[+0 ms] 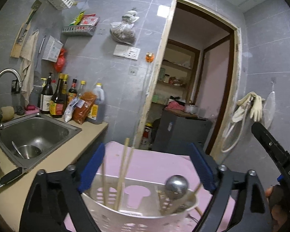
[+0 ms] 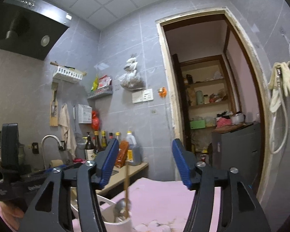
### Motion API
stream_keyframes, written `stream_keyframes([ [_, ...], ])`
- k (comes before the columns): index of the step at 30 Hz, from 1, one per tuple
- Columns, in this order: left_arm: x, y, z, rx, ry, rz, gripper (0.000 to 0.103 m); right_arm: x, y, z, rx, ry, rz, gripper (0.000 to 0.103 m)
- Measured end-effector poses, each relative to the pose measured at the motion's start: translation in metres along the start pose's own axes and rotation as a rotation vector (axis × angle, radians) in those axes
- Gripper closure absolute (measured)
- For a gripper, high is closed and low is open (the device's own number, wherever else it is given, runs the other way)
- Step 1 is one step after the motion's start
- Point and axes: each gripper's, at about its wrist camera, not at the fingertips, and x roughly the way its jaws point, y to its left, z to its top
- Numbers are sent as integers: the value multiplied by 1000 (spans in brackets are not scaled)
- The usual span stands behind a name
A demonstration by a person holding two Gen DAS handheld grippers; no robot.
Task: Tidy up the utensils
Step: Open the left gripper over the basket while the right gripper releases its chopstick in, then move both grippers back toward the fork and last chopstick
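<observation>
- The left gripper (image 1: 150,164), black-armed with blue ribbed fingers (image 1: 93,166), stands wide, its fingers on either side of a white perforated plastic utensil holder (image 1: 137,208); whether the pads touch the holder's walls cannot be told, and the holder's base is cut off by the lower edge.
- Inside the holder lean pale wooden chopsticks (image 1: 123,172) and a steel ladle with a round shiny bowl (image 1: 176,186); the shafts below the rim are hidden.
- The holder stands over a pink-covered surface (image 1: 160,164).
- The right gripper (image 2: 145,162) also stands wide, with nothing between its blue fingers (image 2: 180,162); its view catches only the rim of the holder (image 2: 116,223), low and blurred, with one chopstick (image 2: 127,189) rising from it.
- In the left wrist view the right gripper's black body shows at the right edge, with part of a hand, mostly cut off.
- Further left lies a beige worktop (image 1: 54,166) with a black knife handle (image 1: 10,176) at its near edge, the blade cut off.
- A stainless steel sink (image 1: 34,133) holds a steel bowl (image 1: 30,151); only the left wrist view shows this.
- Dark sauce bottles (image 1: 56,98) crowd the far end of the worktop.
- Only the right wrist view shows a black range hood (image 2: 25,31).
- Beyond, an open doorway (image 2: 208,89) shows pantry shelves, their contents too small to name.
</observation>
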Motion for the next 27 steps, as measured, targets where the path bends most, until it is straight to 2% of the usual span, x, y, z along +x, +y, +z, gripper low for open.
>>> stream_keyframes([
  [1, -3, -4, 0, 4, -6, -8, 7, -5, -4, 2, 0, 0, -13, 26],
  [4, -11, -18, -2, 23, -17, -37, 3, -17, -15, 4, -16, 7, -47, 20],
  [5, -13, -23, -3, 32, -15, -49, 2, -22, -19, 5, -28, 11, -59, 18],
  [9, -20, -42, -10, 69, -6, -86, 2, -40, -34, 3, -52, 27, -99, 0],
  [19, -24, -74, -43, 118, 56, -142, 2, -75, -67, -15, -76, 99, -170, 0],
  [27, -8, -91, -82, 163, 214, -130, 2, -91, -91, -39, -48, 239, -201, 0],
])
